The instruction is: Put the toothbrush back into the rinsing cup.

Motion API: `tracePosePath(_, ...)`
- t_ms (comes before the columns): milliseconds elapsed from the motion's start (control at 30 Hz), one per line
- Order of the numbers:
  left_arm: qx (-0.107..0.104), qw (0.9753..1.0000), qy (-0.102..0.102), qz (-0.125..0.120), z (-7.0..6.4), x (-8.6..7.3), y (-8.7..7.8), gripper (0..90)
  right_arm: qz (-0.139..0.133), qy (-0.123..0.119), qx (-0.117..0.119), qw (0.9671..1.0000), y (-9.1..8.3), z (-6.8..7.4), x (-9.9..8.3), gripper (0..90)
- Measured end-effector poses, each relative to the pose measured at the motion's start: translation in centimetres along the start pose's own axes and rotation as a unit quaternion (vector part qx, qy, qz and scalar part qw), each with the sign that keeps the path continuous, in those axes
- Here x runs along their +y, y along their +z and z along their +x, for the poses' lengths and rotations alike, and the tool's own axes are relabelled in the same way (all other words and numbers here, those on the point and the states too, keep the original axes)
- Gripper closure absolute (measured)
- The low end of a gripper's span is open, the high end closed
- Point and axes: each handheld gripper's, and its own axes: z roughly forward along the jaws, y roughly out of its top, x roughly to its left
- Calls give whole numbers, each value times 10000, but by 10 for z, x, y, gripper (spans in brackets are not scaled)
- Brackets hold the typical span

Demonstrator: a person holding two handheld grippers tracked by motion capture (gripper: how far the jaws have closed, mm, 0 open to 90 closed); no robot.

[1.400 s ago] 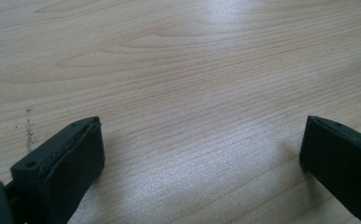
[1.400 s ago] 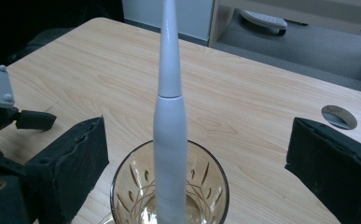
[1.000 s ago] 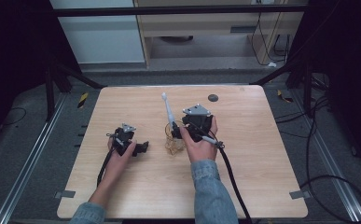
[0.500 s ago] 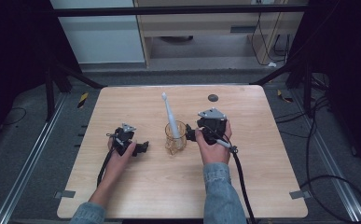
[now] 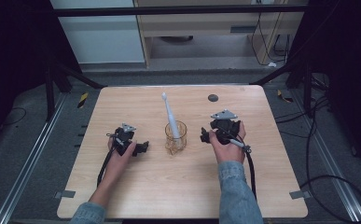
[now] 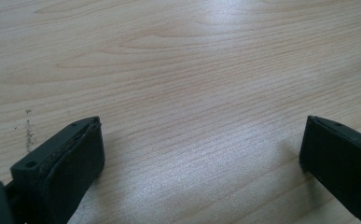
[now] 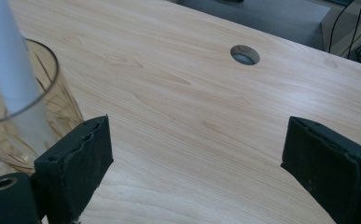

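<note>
— Where do your tongs sit, taking the glass (image 5: 176,136) as the mark?

— Your left tongs (image 5: 141,147) lie on the worktop (image 5: 169,186) just to the left of the glass, a short gap away. In the left gripper view their jaws stand wide apart over bare wood, gripping nothing. Your right tongs (image 5: 206,136) rest on the other side of the glass, near it but not touching it in the high view.

— And the right jaws?

— Spread wide as well, with nothing between them. In the right gripper view the glass (image 7: 22,112) stands just beside the left-hand jaw, outside the gap.

— Where is the toothbrush?

— The white toothbrush (image 5: 170,116) stands inside the glass, leaning a little, its head rising above the rim and tipped away from you. Its handle (image 7: 5,60) shows through the glass wall.

— Anything beyond the glass?

— A round hole (image 5: 212,98) in the worktop, farther back and to the right of the glass.
</note>
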Motion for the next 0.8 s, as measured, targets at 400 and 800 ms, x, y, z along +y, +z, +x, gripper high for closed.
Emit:
tracePosePath(400,3,10000,0,3,0,0,0,0,380,-295,-55,9988,19,-18,-5,91)
tracePosePath(800,2,10000,0,3,0,0,0,0,569,-25,-119,9983,41,-37,-23,99)
